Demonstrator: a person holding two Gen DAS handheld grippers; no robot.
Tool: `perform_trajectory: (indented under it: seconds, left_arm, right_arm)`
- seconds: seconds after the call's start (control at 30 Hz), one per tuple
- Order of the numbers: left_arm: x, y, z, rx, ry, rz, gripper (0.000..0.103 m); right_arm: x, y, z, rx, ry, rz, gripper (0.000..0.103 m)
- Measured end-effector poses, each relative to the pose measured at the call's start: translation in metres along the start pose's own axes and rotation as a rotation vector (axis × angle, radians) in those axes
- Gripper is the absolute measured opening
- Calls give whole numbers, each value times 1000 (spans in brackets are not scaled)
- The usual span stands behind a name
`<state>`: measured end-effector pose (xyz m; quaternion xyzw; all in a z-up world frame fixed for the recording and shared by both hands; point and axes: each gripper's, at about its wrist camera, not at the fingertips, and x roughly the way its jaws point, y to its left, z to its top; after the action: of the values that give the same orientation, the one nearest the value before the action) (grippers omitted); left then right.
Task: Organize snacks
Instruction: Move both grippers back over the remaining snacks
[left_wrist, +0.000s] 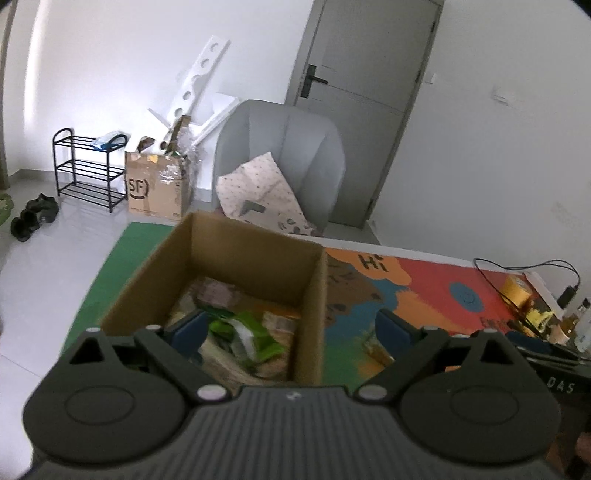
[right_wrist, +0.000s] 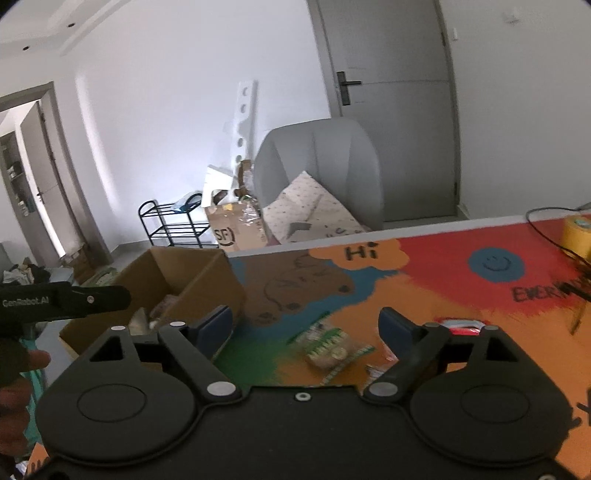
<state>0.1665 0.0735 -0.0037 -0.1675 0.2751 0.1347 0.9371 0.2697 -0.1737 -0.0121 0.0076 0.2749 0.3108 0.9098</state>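
Grey armchair (left_wrist: 280, 147) with patterned cushion (left_wrist: 258, 192); black shoe rack (left_wrist: 88, 170); grey door (left_wrist: 365, 92); yellow tape roll (right_wrist: 576, 236).

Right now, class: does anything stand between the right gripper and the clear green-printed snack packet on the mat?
Nothing visible: the right gripper is open, and the clear green-printed snack packet lies on bare colourful mat ahead.

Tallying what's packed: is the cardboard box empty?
No. The cardboard box already holds several packets, a green snack packet lying on top.
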Motion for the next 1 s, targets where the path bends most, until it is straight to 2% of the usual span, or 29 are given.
perform_trajectory:
  seconds: [0.4, 0.73, 0.83, 1.0]
  left_arm:
    - [-1, -45, -10, 66, -3, -77, 95]
    - [6, -78, -24, 126, 34, -124, 93]
    - [9, -84, -28, 138, 49, -140, 89]
    - [21, -90, -35, 154, 103, -149, 71]
  right_arm:
    - [-15, -38, -15, 56, 7, -69, 88]
    - [-21, -53, -24, 81, 43, -122, 88]
    - [-20, -52, -28, 83, 60, -136, 88]
    - [-16, -49, -36, 82, 84, -138, 88]
